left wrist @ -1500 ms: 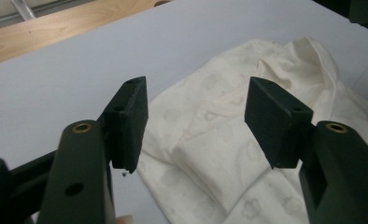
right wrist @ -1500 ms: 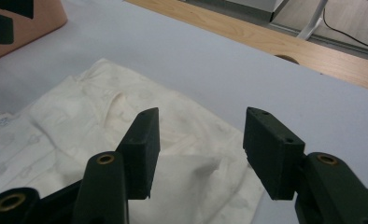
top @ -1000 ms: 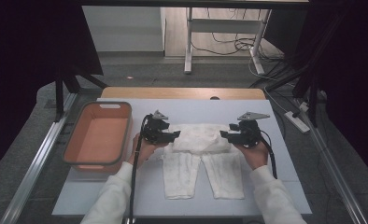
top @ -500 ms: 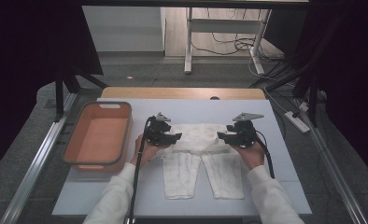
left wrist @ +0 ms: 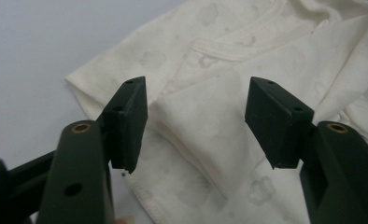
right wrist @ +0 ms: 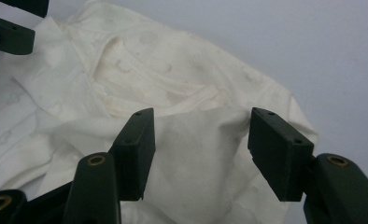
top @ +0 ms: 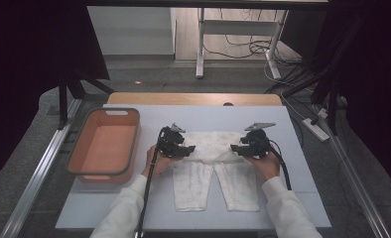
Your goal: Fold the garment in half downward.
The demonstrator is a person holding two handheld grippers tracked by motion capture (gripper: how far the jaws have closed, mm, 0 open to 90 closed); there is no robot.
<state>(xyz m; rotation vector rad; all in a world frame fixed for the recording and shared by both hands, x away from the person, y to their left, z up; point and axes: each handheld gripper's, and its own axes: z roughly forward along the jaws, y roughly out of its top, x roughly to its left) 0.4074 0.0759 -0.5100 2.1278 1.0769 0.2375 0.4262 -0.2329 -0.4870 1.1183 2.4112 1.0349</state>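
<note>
While my left gripper has just been narrowing over the cream baby garment at table centre, its jaws open and gripping nothing, my right gripper at three o'clock gapes too — sleeves folded, legs next

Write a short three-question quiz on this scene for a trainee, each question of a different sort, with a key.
1. True or false: the white baby garment lies inside the orange bin.
2. Multiple choice: where is the orange bin relative to the garment in the high view? A) to its left B) to its right C) on top of it
3. Short answer: how do the jaws of the left tool and the right tool stand relative to the fabric?

Key
1. False: it lies spread on the table, with its legs toward the person.
2. A
3. Both tools stand open over folded cloth, the pads not pressing on it; the left jaws have just been closing a little.
</note>
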